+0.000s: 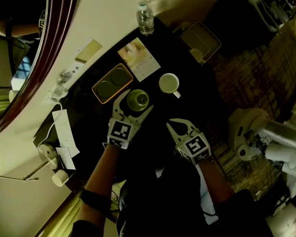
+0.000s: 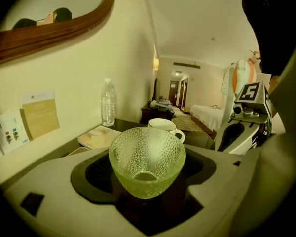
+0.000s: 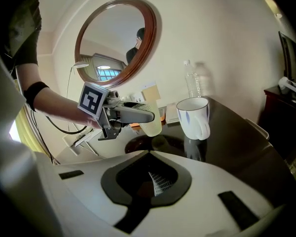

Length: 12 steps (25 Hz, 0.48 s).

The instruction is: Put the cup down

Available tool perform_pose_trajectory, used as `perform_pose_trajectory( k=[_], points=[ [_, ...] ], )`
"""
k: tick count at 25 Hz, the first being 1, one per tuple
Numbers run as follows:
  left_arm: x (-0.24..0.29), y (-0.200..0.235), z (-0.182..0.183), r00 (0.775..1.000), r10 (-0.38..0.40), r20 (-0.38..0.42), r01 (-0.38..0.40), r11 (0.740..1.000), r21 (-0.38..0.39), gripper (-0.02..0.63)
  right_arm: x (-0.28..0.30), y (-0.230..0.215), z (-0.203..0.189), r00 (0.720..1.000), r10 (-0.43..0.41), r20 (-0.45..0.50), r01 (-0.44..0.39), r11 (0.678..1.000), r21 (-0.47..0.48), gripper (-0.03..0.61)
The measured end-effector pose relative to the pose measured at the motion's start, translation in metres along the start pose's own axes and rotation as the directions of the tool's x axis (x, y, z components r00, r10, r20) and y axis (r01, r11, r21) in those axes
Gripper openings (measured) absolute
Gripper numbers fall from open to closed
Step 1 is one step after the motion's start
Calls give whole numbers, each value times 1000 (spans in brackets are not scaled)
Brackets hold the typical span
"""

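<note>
Cup (image 1: 137, 99) pinched upright in the left claw (image 1: 136, 102)
The green pebbled-glass cup sits low over the dark counter (image 1: 153, 137), just beside the orange tray (image 1: 99, 94), with a white mug (image 1: 168, 83) near; whether its base touches the counter I cannot tell. The right claw (image 1: 171, 124) is pressed together with nothing in it, apart from the cup.

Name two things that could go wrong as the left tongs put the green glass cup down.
The green glass cup tapers downward and seems clear of the table; opening the left tongs early could drop it.
The white mug and orange tray stand close; a sideways drift might knock them.
</note>
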State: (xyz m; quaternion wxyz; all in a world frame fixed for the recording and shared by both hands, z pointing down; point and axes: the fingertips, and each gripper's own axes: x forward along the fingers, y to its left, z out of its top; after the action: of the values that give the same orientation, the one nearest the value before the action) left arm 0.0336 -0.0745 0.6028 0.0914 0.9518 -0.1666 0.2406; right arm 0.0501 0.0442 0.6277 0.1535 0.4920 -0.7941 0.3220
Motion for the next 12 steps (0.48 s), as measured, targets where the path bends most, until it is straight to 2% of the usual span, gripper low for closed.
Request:
perform_pose_trajectory(
  k=[7,12],
  points=[
    [9,-15,-21,999,-26,-37,27,999,19,382,-5,-10,-2,1000,-20,3,20,1000,8,2],
    [10,-16,-23,999,-2,-34,3,1000,31,390,-8,-14,-1,1000,-22,-2,22,1000,2,2]
  ],
)
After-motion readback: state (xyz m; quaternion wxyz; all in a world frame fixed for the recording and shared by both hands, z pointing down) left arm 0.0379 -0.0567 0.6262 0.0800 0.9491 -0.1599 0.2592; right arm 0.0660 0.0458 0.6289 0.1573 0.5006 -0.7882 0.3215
